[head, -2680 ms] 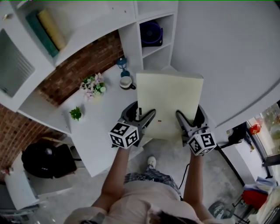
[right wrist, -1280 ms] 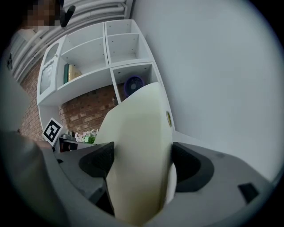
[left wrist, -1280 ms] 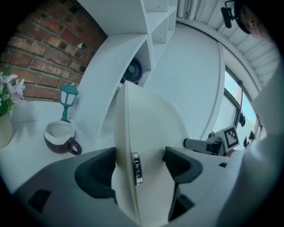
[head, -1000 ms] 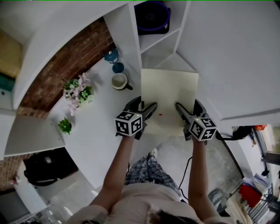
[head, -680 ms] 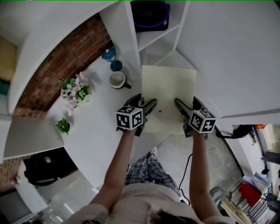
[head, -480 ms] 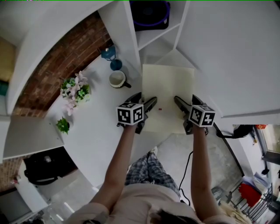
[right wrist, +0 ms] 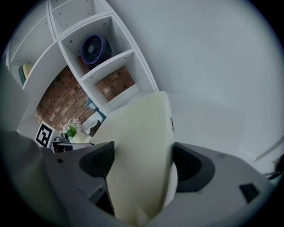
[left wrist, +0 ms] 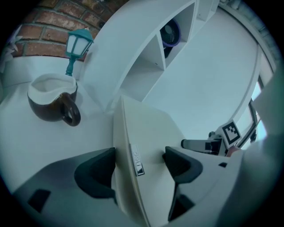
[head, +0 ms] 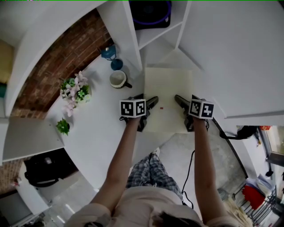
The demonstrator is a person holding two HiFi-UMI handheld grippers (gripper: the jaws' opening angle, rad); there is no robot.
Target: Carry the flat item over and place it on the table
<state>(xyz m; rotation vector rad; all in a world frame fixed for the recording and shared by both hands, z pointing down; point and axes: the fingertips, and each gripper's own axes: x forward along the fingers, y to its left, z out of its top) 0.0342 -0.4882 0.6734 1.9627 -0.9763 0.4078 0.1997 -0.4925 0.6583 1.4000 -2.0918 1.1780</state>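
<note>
Cream-coloured and thin, the flat pad (head: 167,95) is pinched along its near edge by both claws. My left claw (left wrist: 140,166) has its dark jaws shut onto the pad's left side, one jaw on each face, with a small grey tag (left wrist: 136,159) showing on the edge between them. My right claw (right wrist: 142,166) is clamped the same way on the right side, and the pad fills the gap between its jaws.

In the head view the pad lies level at frame centre, over the right end of the white counter (head: 95,133). Its far edge points toward the white shelf unit (head: 133,40). I cannot tell whether it touches the counter.

A brown mug (head: 119,79) stands on the counter just beside the pad's far left corner. A teal lantern (head: 108,52) is beyond it toward the upper left. Pink flowers (head: 73,91) sit at the left by the brick wall (head: 66,57), with a small green plant (head: 63,127) below them. A purple fan (head: 148,11) occupies the shelf compartment at top centre.
</note>
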